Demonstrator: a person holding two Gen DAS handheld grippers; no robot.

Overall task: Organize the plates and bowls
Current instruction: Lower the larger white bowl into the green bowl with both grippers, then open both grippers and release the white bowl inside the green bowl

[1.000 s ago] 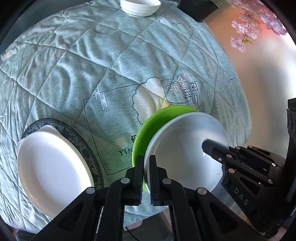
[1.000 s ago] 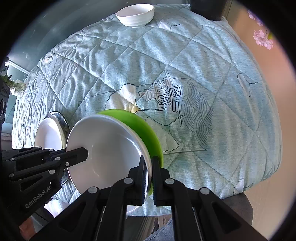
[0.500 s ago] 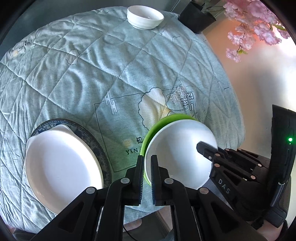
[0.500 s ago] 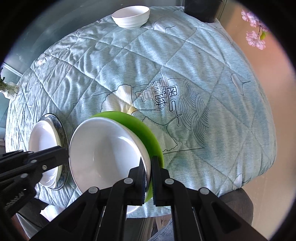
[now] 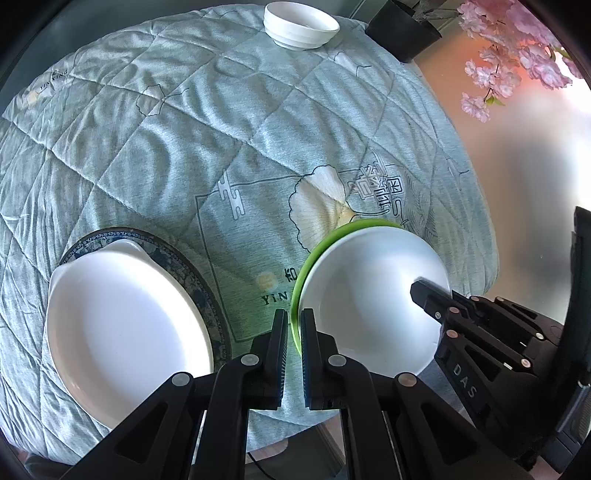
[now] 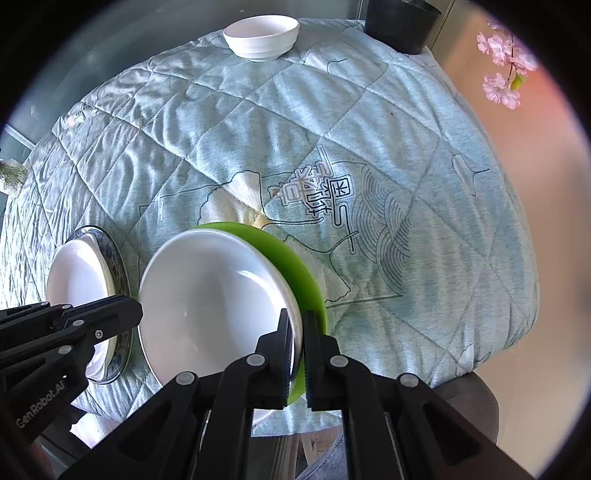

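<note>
A white plate [image 5: 369,302] lies nested in a green plate [image 5: 306,258], and both are held tilted above the table. My left gripper [image 5: 293,332] is shut on the stack's left rim, with the green edge showing between its fingers. My right gripper [image 6: 298,332] is shut on the opposite rim, pinching the white plate [image 6: 214,302] and green plate [image 6: 295,269] together. Each wrist view shows the other gripper at the far side of the stack: the right gripper [image 5: 421,291] and the left gripper [image 6: 133,310]. A white bowl [image 5: 301,26] stands at the table's far edge.
A white oval dish [image 5: 122,332] rests on a blue patterned plate [image 5: 177,258] at the left. A quilted pale-green cloth [image 5: 184,129] covers the round table. A black pot [image 5: 402,29] and pink blossoms [image 5: 517,55] stand at the back right.
Both views have tipped slightly, so the far bowl and more of the cloth show. The plate stack stays gripped on both rims and looks a little smaller in view.
</note>
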